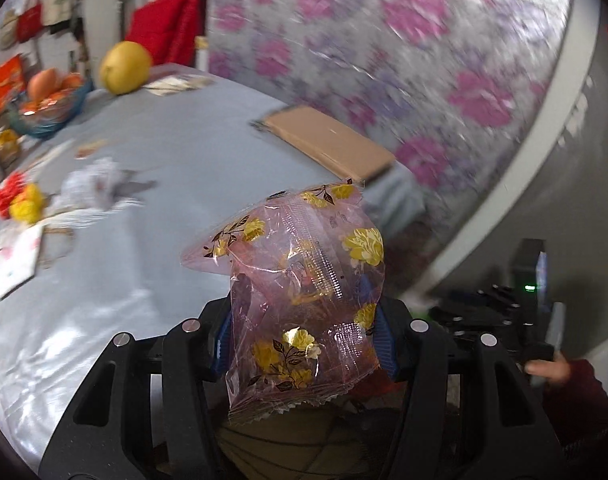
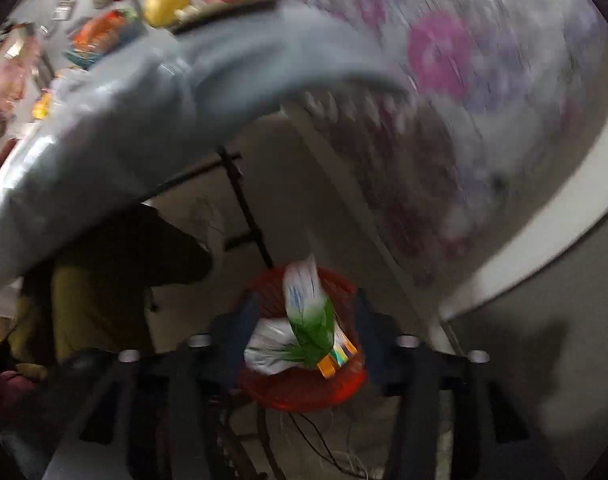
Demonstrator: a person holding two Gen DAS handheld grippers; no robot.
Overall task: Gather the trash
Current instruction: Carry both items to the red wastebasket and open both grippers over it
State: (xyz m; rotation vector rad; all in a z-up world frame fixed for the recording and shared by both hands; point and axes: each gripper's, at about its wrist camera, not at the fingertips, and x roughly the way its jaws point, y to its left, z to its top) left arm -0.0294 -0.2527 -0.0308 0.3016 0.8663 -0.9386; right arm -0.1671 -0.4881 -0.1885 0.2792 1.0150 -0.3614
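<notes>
left hand-held gripper (image 1: 304,340) clamps one pink wrapper (image 1: 300,280); right hand-held gripper (image 2: 304,320) apart over one red basket (image 2: 304,392).

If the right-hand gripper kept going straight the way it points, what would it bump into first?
Probably the green-and-white wrapper between its open jaws, then the red basket below. Blur makes depth uncertain.
</notes>
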